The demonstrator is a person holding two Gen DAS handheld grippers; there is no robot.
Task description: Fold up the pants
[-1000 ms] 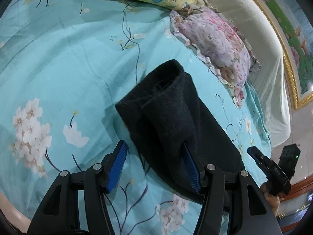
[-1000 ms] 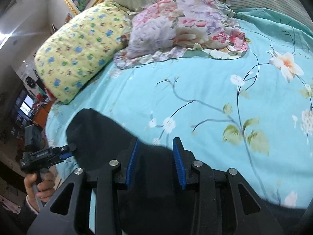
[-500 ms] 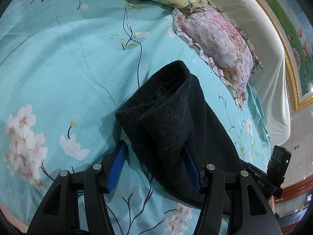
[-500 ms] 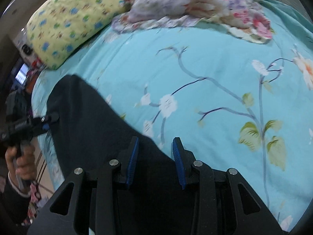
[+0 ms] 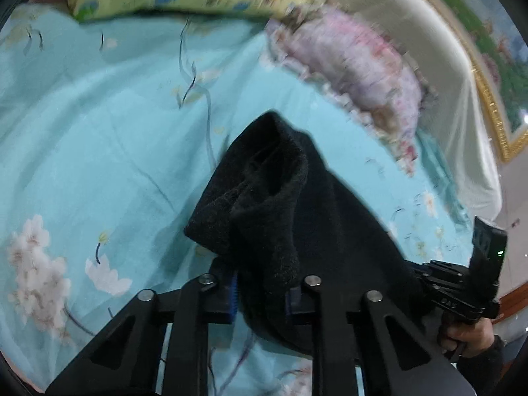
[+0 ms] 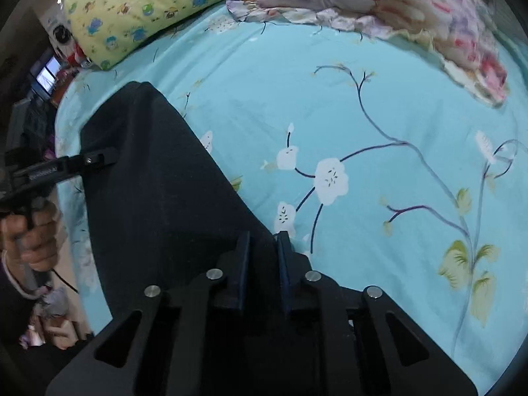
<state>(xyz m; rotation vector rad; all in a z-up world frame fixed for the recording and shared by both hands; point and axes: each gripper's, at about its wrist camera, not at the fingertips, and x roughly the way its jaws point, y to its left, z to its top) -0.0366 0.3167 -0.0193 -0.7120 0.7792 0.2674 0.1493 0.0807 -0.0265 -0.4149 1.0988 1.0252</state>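
Observation:
The black pants [image 5: 290, 211] lie on the turquoise floral bedsheet [image 5: 99, 151]. In the left wrist view my left gripper [image 5: 260, 293] is shut on a bunched, rolled end of them. In the right wrist view my right gripper [image 6: 262, 264] is shut on the edge of the pants [image 6: 155, 191], which stretch flat toward the left. The right gripper's body also shows in the left wrist view [image 5: 462, 293], and the left gripper's finger in the right wrist view [image 6: 66, 165].
A yellow patterned pillow [image 6: 138, 10] and a pink floral pillow [image 5: 359, 66] lie at the head of the bed by a cream headboard [image 5: 439, 66]. The bed's edge and room clutter [image 6: 49, 69] lie to the left in the right wrist view.
Both grippers have closed on the pants: the left jaws went from wide open to shut on the rolled end, the right jaws narrowed onto the edge. The view has shifted and is blurred.

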